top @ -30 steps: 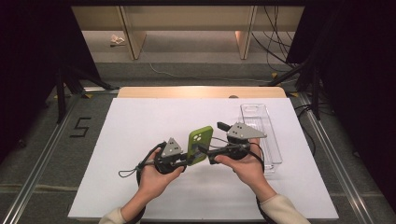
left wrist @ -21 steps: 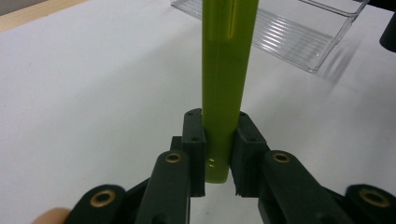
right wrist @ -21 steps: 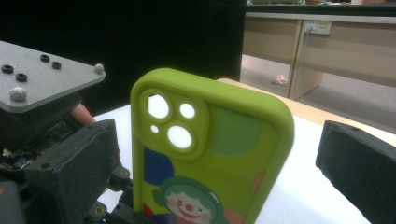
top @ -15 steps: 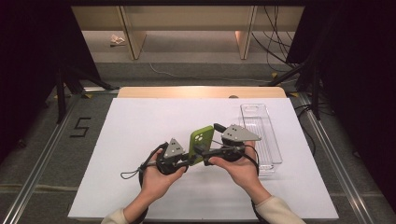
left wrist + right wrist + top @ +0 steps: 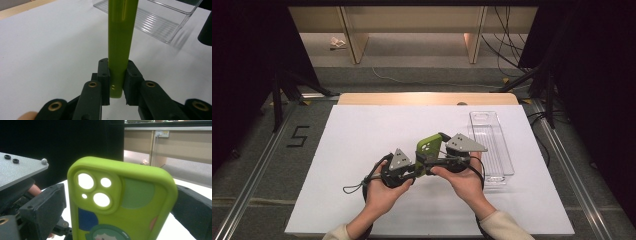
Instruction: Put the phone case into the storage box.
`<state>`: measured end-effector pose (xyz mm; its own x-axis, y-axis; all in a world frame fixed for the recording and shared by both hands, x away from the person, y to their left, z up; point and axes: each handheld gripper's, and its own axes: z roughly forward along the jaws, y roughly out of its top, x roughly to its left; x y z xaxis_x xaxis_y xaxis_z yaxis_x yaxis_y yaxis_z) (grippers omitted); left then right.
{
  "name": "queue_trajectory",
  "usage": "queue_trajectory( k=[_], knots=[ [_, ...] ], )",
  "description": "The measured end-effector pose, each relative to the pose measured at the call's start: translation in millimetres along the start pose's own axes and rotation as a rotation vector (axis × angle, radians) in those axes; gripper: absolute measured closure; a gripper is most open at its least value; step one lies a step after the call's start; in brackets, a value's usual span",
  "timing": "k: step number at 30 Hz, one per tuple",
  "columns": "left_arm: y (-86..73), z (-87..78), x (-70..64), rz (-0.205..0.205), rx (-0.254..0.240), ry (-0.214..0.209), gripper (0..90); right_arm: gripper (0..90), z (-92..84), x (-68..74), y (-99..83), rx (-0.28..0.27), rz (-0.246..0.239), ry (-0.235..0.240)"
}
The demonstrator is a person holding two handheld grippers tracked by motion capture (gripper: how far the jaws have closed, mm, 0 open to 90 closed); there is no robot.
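Phone case (image 5: 428,147), green, hangs mid-table, clamped edgewise by the left gripper (image 5: 117,82); the right gripper (image 5: 432,162) has slid in leftward, its jaws flanking the case, grip unclear—likely a handover.

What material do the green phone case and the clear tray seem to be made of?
Phone case: probably soft silicone or rubbery plastic, smooth with a slight sheen, rounded moulded edges and camera cut-outs. Tray: likely hard clear plastic, glossy, see-through, with a ribbed floor.
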<state>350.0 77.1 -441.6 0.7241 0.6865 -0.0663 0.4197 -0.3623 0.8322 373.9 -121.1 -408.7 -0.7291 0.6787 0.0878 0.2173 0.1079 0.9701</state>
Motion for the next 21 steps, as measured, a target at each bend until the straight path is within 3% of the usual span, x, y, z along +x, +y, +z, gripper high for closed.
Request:
queue_trajectory(
  k=[21],
  knots=[
    [0.8, -0.1, -2.6, 0.003, -0.008, -0.007, 77.7, 15.0, 1.9, 3.9, 0.1, -0.030, 0.002, -0.023]
  ],
)
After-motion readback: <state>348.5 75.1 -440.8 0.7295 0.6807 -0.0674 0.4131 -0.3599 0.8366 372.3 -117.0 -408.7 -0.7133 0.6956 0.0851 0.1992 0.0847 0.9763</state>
